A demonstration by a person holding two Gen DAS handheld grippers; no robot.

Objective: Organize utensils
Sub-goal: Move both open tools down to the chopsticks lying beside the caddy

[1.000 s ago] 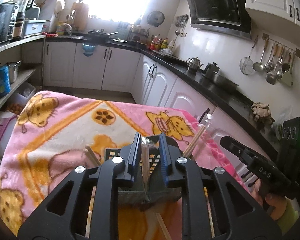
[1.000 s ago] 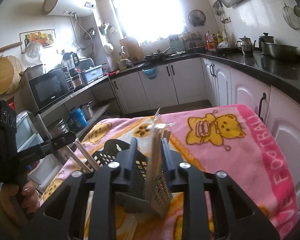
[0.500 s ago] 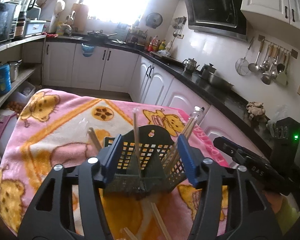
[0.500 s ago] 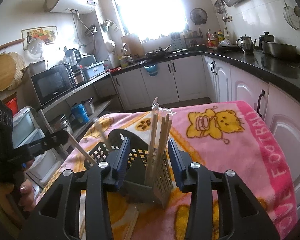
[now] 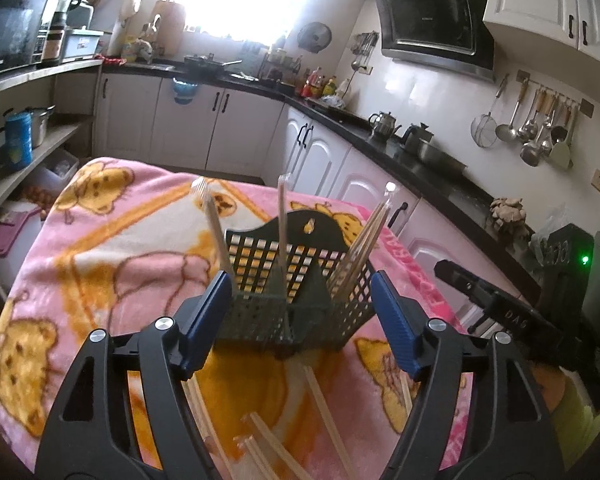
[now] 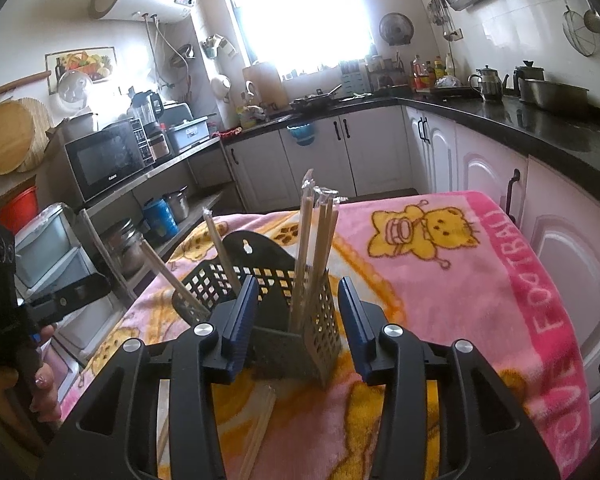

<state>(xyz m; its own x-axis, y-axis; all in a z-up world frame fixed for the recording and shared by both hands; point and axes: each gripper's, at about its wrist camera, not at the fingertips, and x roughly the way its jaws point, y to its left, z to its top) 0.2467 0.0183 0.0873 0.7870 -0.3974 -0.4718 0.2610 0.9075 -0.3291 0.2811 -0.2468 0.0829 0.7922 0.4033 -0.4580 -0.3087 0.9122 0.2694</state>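
While its blue-padded jaws are opening, the left gripper point(image 5: 300, 320) frames the dark perforated plastic utensil basket point(image 5: 296, 280) without pinching it. The right gripper point(image 6: 298, 320) stands spread, empty, before wrapped wooden chopsticks point(image 6: 314, 248) upright in the basket's compartment.

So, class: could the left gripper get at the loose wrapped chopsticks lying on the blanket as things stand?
Probably yes. The left gripper has nothing between its opening jaws, and the loose chopsticks lie uncovered on the blanket just below it, nearer than the basket.
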